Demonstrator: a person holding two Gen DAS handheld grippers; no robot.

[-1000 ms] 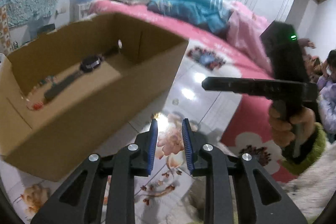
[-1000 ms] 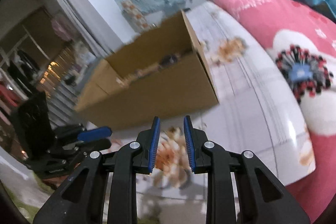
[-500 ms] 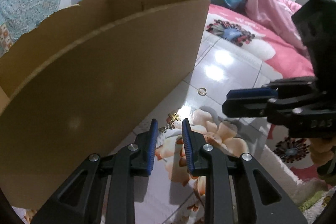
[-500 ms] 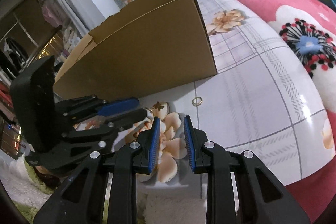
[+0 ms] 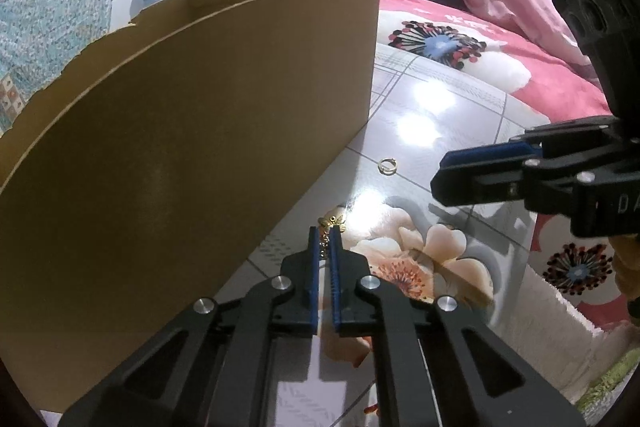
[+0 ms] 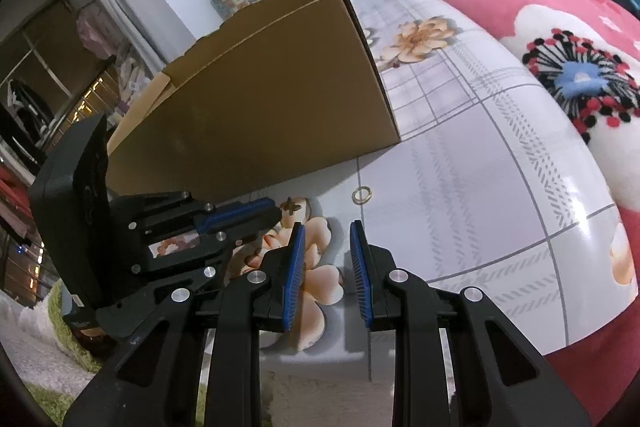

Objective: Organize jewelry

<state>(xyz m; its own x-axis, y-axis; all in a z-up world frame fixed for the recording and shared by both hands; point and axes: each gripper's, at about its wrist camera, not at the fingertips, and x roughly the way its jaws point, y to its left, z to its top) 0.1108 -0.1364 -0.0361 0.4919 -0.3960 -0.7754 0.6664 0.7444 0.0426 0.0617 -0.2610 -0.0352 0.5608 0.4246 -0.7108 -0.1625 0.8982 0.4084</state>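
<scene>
Two pieces of jewelry lie on the glossy floral floor (image 5: 436, 107) in front of the tall cardboard box (image 5: 180, 147), so the next lift has to clear that near wall. Your left gripper (image 5: 325, 231) has just been closing and now pinches the fine chain of the gold butterfly pendant (image 5: 333, 219), whose charm pokes out just past the tips; the chain runs back between the pads, along the fingers. Your right gripper (image 6: 327, 227) hangs spread and empty. The small gold ring (image 6: 362, 193) lies just ahead of it, slightly to its right and near the box corner, so the right hand is the nearer one.
</scene>
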